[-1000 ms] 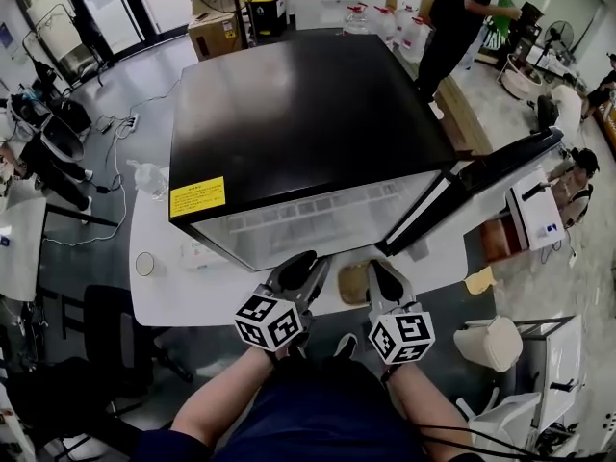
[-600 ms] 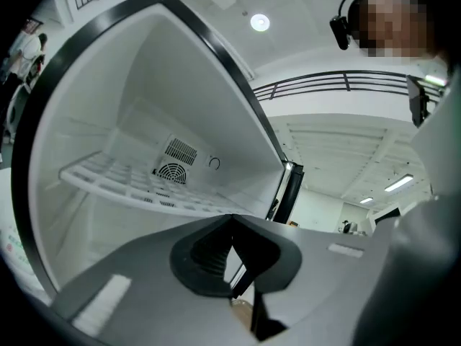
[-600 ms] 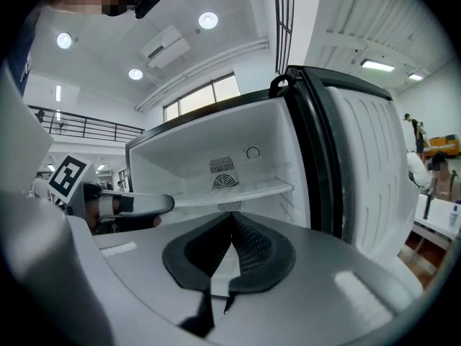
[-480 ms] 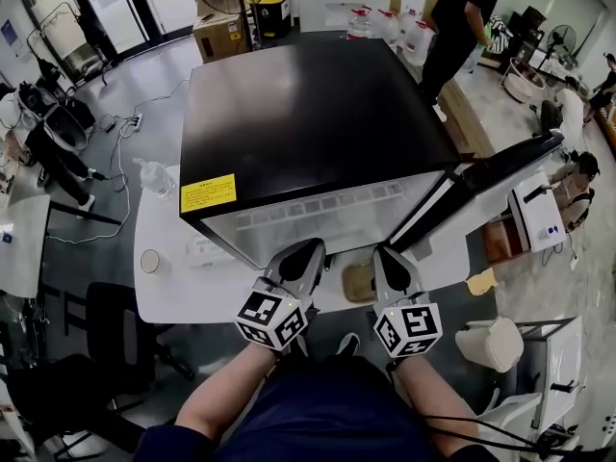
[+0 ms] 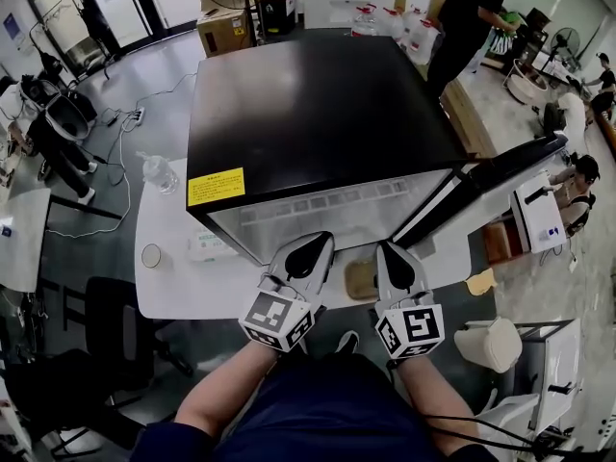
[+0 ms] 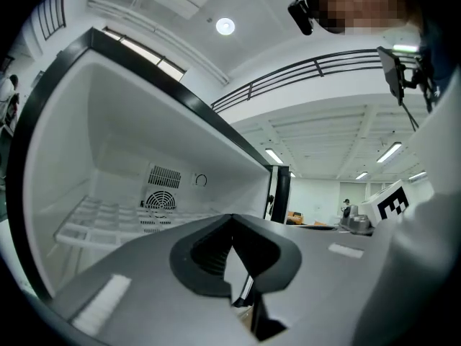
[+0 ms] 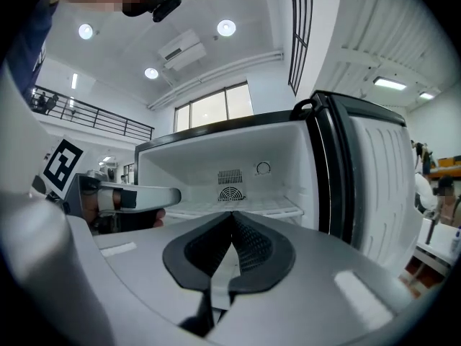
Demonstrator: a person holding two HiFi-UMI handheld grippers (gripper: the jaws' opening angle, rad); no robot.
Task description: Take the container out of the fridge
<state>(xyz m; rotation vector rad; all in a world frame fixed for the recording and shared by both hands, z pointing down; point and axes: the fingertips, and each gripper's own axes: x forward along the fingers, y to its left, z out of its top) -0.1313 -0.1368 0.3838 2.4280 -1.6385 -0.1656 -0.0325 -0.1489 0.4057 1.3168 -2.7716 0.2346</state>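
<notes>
Left gripper (image 5: 318, 243) and right gripper (image 5: 387, 251) are both clenching empty fingers before the open fridge (image 5: 318, 114); the tan container (image 5: 358, 279) is sitting on the desk (image 5: 173, 277) between them, ungrasped.

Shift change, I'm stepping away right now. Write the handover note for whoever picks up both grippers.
Left gripper: fingers shut, nothing held, level in front of the open fridge.
Right gripper: fingers shut, nothing held, beside the left one.
The fridge stands on the white table, with its door swung open to the right.
Container: not in sight. The wire shelf looks bare, and the grippers hide whatever is lower down.
Done: door open.
Left: find the container, grip it, bring it out.
</notes>
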